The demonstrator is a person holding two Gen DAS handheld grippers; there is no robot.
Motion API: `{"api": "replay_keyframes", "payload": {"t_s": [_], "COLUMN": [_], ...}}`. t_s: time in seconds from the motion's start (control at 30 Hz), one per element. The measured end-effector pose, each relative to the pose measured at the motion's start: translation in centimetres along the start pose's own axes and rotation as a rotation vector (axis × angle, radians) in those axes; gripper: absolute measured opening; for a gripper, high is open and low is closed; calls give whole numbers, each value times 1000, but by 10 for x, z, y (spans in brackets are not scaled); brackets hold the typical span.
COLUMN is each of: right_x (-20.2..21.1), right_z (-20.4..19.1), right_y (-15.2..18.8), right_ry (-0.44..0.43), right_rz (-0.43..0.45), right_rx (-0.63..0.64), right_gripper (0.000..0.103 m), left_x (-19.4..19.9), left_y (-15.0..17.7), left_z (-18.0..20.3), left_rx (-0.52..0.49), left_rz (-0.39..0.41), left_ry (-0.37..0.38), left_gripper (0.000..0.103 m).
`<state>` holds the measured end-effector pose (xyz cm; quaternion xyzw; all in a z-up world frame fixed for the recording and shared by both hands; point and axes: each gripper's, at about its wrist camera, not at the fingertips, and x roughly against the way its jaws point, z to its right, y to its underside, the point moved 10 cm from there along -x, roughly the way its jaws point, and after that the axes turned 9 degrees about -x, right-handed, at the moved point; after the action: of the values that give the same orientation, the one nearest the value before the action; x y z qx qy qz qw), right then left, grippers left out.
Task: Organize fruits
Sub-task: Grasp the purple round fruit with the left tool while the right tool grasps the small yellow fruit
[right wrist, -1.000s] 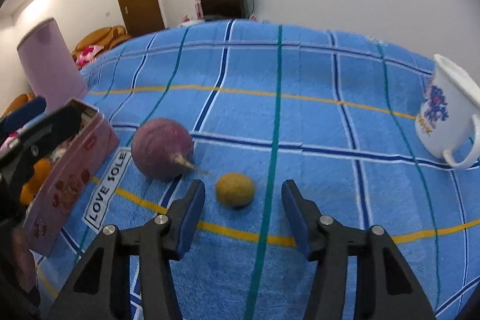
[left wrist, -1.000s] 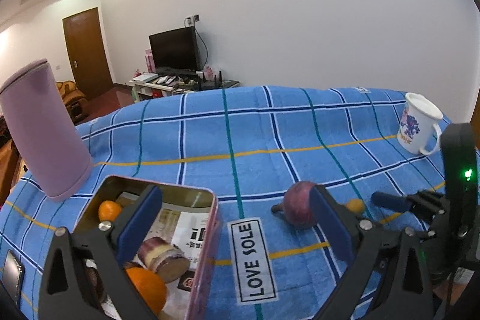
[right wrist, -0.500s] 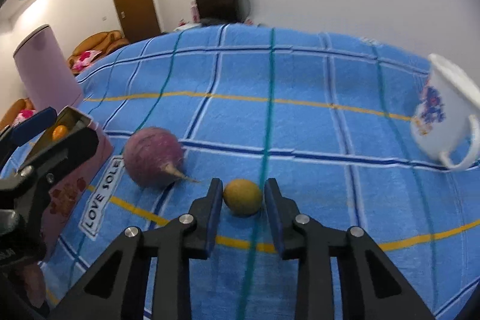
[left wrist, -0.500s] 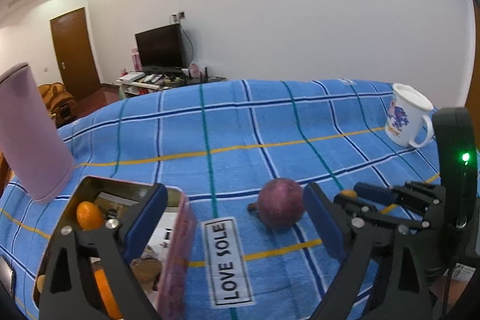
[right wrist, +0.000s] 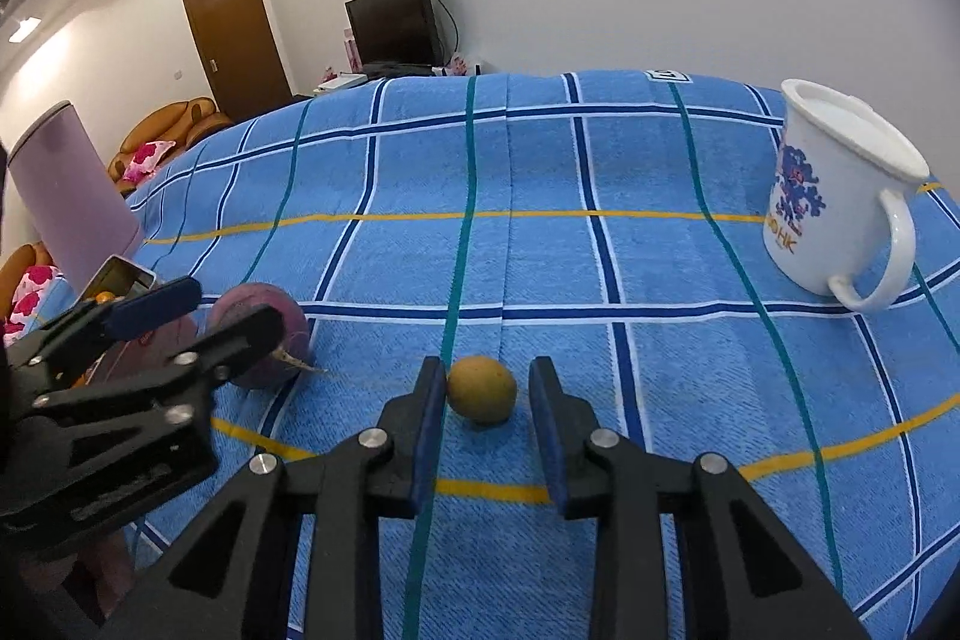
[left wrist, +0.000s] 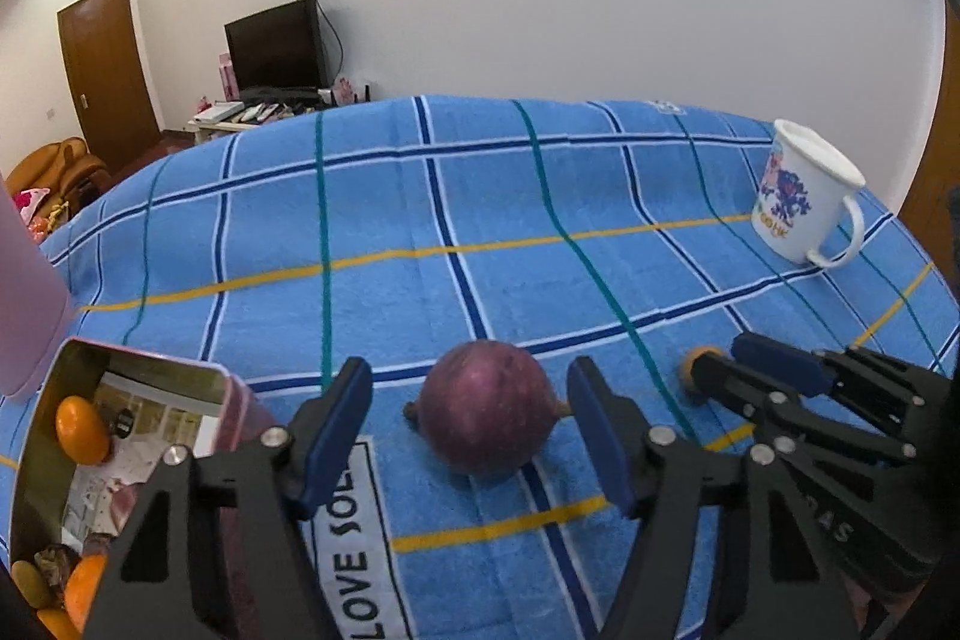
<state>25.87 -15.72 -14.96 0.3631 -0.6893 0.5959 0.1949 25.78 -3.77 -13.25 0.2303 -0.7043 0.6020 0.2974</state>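
A round purple fruit (left wrist: 486, 418) lies on the blue plaid cloth. My left gripper (left wrist: 468, 388) straddles it with its jaws closing; a gap still shows between each pad and the fruit. In the right wrist view the same gripper (right wrist: 210, 322) partly hides the purple fruit (right wrist: 273, 367). A small yellow-brown fruit (right wrist: 482, 391) sits to the right, and my right gripper (right wrist: 486, 382) is shut on it at the cloth. The left wrist view shows that right gripper (left wrist: 714, 361) with the little fruit (left wrist: 696, 355) at its tips. An open pink tin (left wrist: 144, 364) at the left holds oranges (left wrist: 81, 430).
A white printed mug (right wrist: 840, 196) stands at the right of the cloth. A tall pink cylinder (right wrist: 72, 196) rises behind the tin on the left. A "LOVE SOLE" label (left wrist: 354, 550) lies beside the tin. Beyond the bed are a TV stand and a door.
My left gripper swung right from over the tin to straddle the purple fruit, and its jaws narrowed. My right gripper's jaws closed in on the small yellow fruit.
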Motion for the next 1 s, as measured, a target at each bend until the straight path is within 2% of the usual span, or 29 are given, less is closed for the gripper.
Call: {"api": "replay_keyframes", "payload": {"t_s": [0.17,0.3,0.7,1.0], "right_x": [0,2,6,20], "right_z": [-2,-3,-9,-15], "right_y": [1,0,-1,-3], "right_ry": [2,-6,-22,-36], "right_rz": [1,4,34,92], "right_rx": [7,12,25,58], "right_gripper": [31,31,31,31], "left_x": [-8,-9,-3,8], "left_y": [4,5,9,7], "left_z": [5,9,9,6], "left_rx": [11,24,35,35], "left_rz": [-17,-10,21,60], "left_ry": [43,93,116,92], "left_gripper": [66,53,52,51]}}
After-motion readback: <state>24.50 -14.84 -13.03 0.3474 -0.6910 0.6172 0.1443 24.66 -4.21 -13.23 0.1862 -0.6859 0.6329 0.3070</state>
